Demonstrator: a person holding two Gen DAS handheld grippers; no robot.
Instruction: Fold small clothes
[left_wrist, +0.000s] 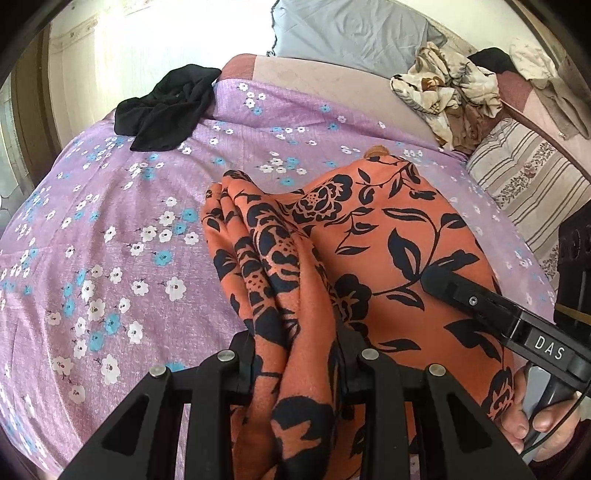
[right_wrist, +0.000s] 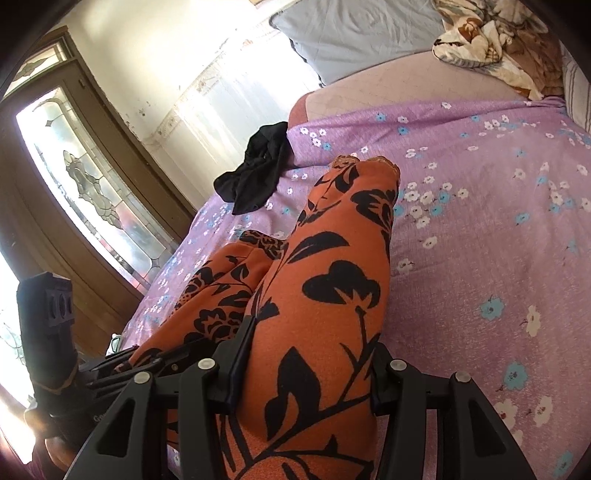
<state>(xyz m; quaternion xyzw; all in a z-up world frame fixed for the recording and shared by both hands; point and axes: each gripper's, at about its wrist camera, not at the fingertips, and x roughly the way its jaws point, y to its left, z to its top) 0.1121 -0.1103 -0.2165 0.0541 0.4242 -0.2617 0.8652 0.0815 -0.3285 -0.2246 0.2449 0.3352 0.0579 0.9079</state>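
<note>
A lilac bedsheet printed with small white and blue flowers covers the bed and fills most of both views. On it, from the centre toward 5 o'clock in the left wrist view, lies the orange garment with its black flower print, part flat and part bunched into long pleats. A grey pillow sits at 12 o'clock, a crumpled cream floral cloth at 1 o'clock, and a black garment at 10 o'clock near the sheet's edge.

The left gripper is clamped on the gathered pleats of the orange garment. The right gripper likewise has its fingers closed around a thick roll of the same cloth, which runs up toward 12 o'clock in its view.

The fold looks midway. To do it well, I judge both grips should hold equal tension, carry the gathered edge across together, and lay it flat before letting go, so that no pleats are trapped underneath.
</note>
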